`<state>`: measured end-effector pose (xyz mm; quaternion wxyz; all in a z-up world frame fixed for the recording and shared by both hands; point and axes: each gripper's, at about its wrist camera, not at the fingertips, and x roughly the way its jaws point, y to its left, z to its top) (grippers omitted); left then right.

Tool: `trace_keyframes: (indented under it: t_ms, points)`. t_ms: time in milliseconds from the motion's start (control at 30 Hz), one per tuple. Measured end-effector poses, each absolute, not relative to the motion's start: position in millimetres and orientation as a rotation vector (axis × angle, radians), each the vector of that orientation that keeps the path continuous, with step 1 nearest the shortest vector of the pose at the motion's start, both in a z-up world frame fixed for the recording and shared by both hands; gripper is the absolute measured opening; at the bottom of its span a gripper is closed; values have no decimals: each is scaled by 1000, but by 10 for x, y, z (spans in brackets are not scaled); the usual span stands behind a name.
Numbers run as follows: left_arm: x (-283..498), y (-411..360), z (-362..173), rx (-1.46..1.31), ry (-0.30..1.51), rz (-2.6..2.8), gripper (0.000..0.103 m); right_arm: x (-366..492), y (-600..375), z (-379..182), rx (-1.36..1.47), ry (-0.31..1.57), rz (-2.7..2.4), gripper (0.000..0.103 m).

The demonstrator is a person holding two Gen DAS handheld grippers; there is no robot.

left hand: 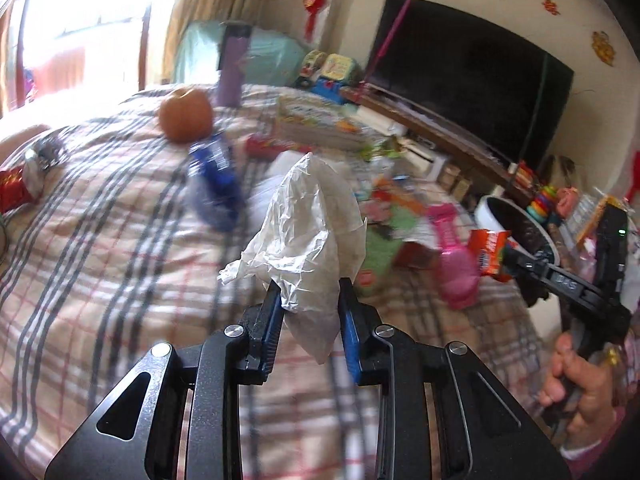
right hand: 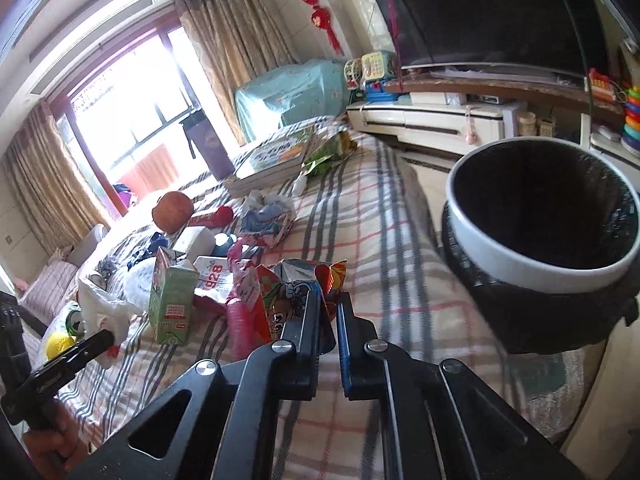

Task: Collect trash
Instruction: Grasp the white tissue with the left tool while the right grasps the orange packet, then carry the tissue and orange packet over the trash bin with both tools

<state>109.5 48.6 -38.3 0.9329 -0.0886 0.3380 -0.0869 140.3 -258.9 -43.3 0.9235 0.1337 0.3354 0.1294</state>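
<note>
The left tool [left hand: 306,294] is clamping a crumpled white plastic bag [left hand: 310,216], holding it up above the middle of the plaid bed [left hand: 100,240]. The right tool [right hand: 329,312] is pinching an orange snack wrapper [right hand: 330,276] between nearly closed fingers, near the bed's edge. Just past that edge, a white-rimmed bin [right hand: 540,224] with a black liner is standing open.
</note>
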Motion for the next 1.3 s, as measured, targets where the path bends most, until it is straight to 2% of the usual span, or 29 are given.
trace_keyframes:
  t_ms: [600, 1300]
  points:
    - [1268, -612, -272, -91, 734, -460, 25, 1137, -3211, -279, 320, 626, 154, 7]
    - [1633, -1377, -185, -22, 762, -587, 25, 1127, -3867, -169, 349, 594, 38, 7]
